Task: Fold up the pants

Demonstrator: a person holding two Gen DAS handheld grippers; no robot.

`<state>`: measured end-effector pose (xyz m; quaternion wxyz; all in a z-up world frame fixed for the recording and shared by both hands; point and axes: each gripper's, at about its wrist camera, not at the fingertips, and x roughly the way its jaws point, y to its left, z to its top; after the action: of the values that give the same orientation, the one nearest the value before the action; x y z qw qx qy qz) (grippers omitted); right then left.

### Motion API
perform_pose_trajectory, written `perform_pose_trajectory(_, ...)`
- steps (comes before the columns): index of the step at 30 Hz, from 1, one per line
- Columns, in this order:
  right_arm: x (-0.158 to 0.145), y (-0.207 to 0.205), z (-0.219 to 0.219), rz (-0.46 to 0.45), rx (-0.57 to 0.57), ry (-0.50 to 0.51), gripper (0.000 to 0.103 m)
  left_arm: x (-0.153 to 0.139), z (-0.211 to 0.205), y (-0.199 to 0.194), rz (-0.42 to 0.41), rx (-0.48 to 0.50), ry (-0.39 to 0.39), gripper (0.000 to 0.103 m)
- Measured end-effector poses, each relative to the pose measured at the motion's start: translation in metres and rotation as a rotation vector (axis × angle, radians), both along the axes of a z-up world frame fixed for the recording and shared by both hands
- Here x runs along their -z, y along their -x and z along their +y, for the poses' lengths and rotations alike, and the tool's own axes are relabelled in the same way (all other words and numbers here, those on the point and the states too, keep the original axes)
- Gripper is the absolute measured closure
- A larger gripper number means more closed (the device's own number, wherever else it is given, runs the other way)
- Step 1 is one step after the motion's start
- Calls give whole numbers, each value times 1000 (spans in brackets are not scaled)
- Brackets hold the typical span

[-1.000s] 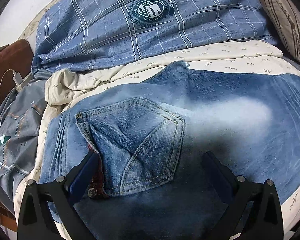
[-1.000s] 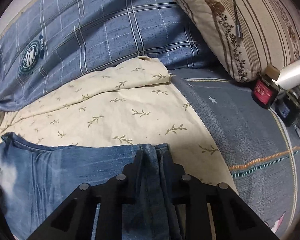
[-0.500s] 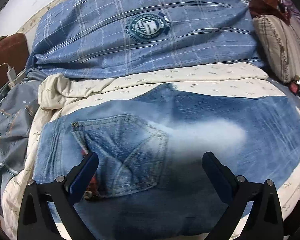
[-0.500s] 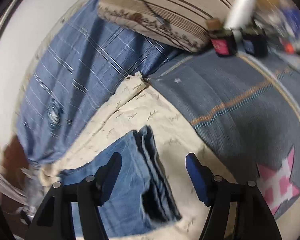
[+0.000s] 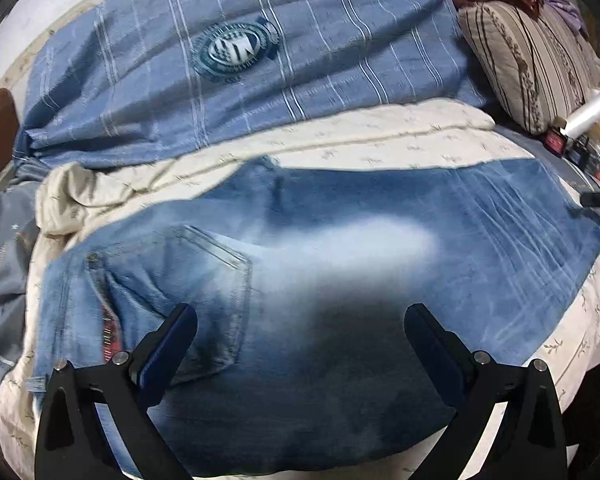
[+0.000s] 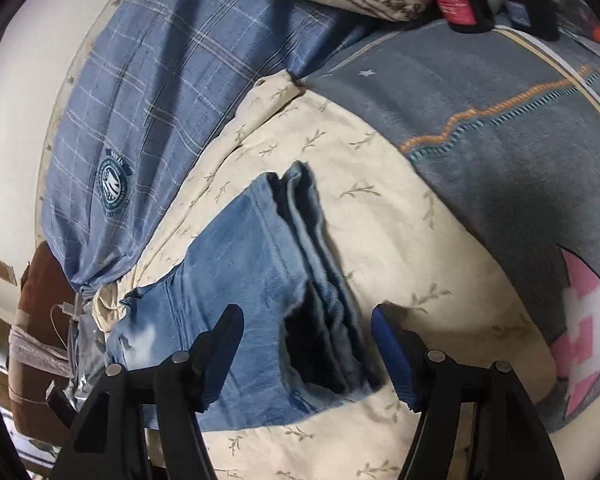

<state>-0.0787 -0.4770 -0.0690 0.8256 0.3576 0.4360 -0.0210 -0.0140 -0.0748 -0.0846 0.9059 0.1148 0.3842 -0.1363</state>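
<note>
Right wrist view shows the right tool point(image 6: 306, 344) open over the stacked hems of the jeans point(image 6: 260, 264) lying on the bed's cream sheet point(image 6: 380, 216); left tool point(image 5: 300, 344) gapes empty above the pocket, so grip both ends squarely, fold evenly.

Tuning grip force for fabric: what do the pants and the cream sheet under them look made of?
Pants: looks like blue denim, washed with a faded pale patch; stitched back pocket and thick stacked leg hems suggest heavy cotton weave. Cream sheet: thin, matte woven fabric, probably cotton, printed with small leaf sprigs; it wrinkles softly. Exact fibre can't be told from the look.
</note>
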Motion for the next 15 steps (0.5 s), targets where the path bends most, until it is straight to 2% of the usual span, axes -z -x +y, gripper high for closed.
perform_pose_trajectory(2,-2,-4,4,-20,-17,-6,35,5,-4,-1,19,4,1,0)
perform_pose_trajectory(4,-3,-5,10,-28,-44,-17,45,7,-7,0,21,5,-4,0)
perform_pose_trajectory(5,-5,-6,13,-32,-55,4,52,8,-7,0,19,7,-5,0)
perform_pose_trajectory(6,-6,-7,15,-33,-60,15,65,8,-8,0,17,9,-8,0)
perform_pose_trajectory(9,-4,-7,12,-21,-44,30,82,9,-7,0,18,5,-12,0)
perform_pose_trajectory(11,-3,-5,10,-10,-27,33,88,9,-5,-2,28,-2,-4,0)
perform_pose_trajectory(15,-11,-1,12,-70,-24,1,89,12,-4,-6,52,-13,-4,0)
